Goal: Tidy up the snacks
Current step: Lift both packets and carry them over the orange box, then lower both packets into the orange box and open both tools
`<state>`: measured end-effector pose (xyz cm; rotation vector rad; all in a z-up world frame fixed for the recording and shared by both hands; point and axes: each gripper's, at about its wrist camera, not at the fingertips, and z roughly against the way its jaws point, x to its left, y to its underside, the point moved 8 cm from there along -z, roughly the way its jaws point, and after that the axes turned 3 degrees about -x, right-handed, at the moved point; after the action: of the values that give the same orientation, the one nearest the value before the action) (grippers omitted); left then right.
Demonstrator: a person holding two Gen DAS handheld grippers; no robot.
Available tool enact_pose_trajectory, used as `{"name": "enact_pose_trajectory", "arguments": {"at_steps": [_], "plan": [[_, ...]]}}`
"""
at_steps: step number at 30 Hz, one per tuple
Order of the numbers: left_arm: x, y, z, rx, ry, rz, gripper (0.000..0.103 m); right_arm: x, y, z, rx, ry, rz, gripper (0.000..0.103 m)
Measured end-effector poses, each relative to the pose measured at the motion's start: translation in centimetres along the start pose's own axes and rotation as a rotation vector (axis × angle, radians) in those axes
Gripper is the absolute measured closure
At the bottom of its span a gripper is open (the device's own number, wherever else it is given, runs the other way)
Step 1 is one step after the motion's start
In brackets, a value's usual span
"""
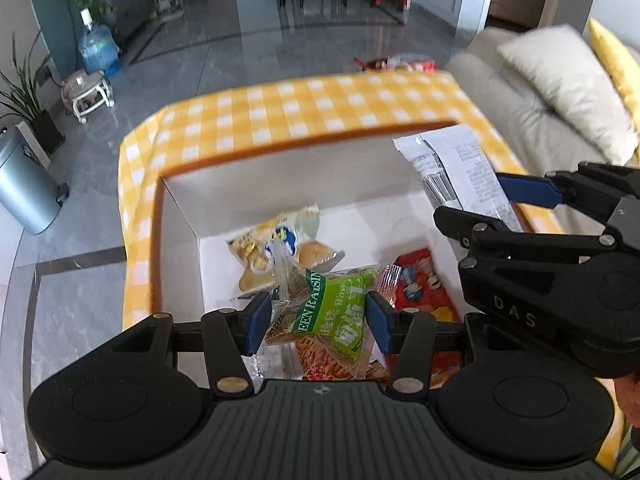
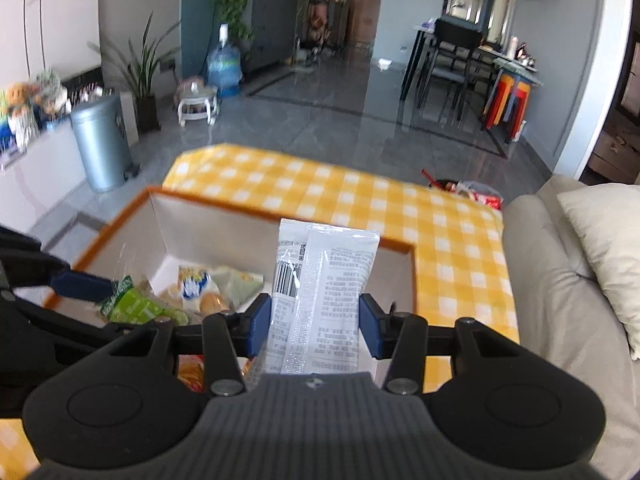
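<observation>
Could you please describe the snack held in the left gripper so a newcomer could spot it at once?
Find the white box with the orange rim on the yellow checked tablecloth. Above its near end, the left gripper clamps a clear packet with a bright green raisin label, unlike the white printed packet the right gripper holds.

Box (image 1: 180, 208) on table (image 1: 304, 112), near sofa-side edge. Snack packets (image 1: 276, 248) on box floor. Raisin packet (image 1: 332, 312) above box, white packet (image 2: 324, 288) above its sofa-side rim.
</observation>
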<state>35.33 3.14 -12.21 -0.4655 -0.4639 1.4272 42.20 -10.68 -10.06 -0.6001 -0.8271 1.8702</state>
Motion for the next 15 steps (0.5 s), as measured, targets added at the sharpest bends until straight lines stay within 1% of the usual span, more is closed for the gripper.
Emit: {"name": "enact_pose_trajectory", "arguments": {"at_steps": [7,10,15], "plan": [[0.5,0.5,-2.9,0.069,-0.009,-0.009,0.044,0.3,2.3,-4.1,0.109,0.016,0.026,0.058],[0.3,0.6,-3.7,0.094,-0.014,-0.017,0.044,0.7,2.9,-5.2,0.13,0.02,0.048,0.058],[0.7,0.6,-4.6,0.118,-0.027,-0.012,0.043,1.2,3.5,-6.7,0.162,0.06,0.121,0.058]]}}
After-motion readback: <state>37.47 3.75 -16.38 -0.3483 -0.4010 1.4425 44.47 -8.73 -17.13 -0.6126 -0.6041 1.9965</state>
